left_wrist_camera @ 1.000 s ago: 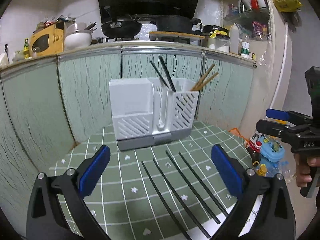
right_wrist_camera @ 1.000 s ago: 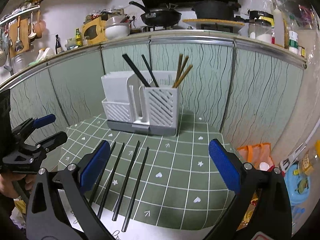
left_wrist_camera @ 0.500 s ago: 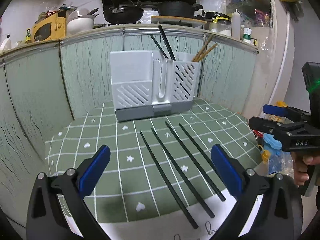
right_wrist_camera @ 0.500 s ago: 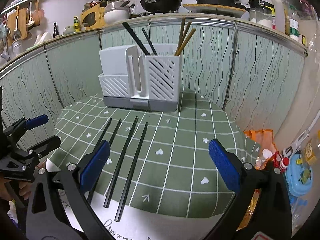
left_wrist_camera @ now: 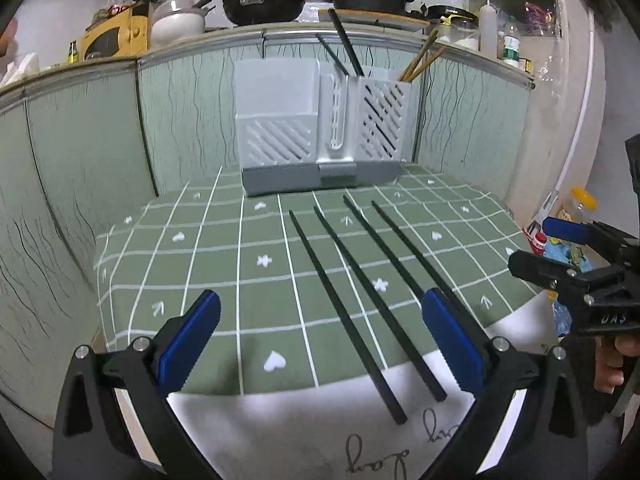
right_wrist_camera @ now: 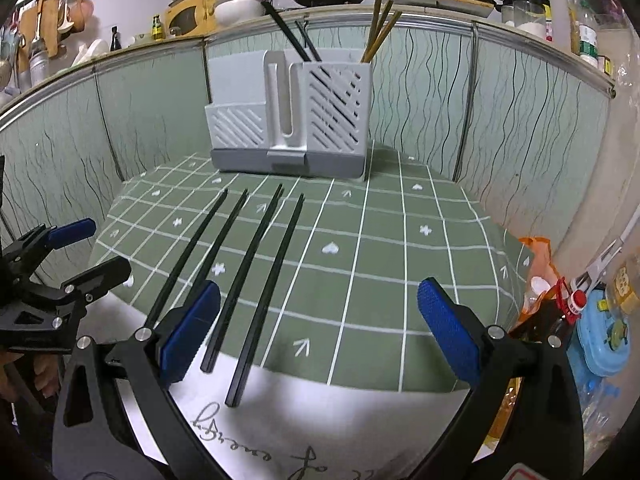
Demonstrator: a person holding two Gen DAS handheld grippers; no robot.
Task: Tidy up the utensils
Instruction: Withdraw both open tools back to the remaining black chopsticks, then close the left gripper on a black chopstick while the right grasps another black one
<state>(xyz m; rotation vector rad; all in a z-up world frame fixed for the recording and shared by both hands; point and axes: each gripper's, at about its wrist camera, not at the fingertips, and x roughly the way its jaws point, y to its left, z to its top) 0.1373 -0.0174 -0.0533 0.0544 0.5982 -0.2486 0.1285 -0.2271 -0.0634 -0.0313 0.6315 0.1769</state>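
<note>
Several black chopsticks (left_wrist_camera: 348,304) lie side by side on the green checked tablecloth (left_wrist_camera: 200,264), pointing toward a white and grey utensil holder (left_wrist_camera: 320,136) at the back. The holder has two black chopsticks and some wooden ones standing in it. My left gripper (left_wrist_camera: 320,344) is open and empty, low over the table's front edge, with the chopsticks' near ends between its fingers. My right gripper (right_wrist_camera: 320,336) is open and empty; the chopsticks (right_wrist_camera: 260,280) lie by its left finger. The holder (right_wrist_camera: 292,120) stands behind them.
Green panelled walls enclose the table at the back and both sides. A counter above holds pans, bowls and bottles. Toys and bags (right_wrist_camera: 592,340) lie on the floor to the right of the table. White cloth with writing (right_wrist_camera: 280,440) hangs at the front edge.
Both grippers have dropped lower and drawn back toward the table's front edge, so the white front cloth now shows. Both stay open. The chopsticks have not moved.
</note>
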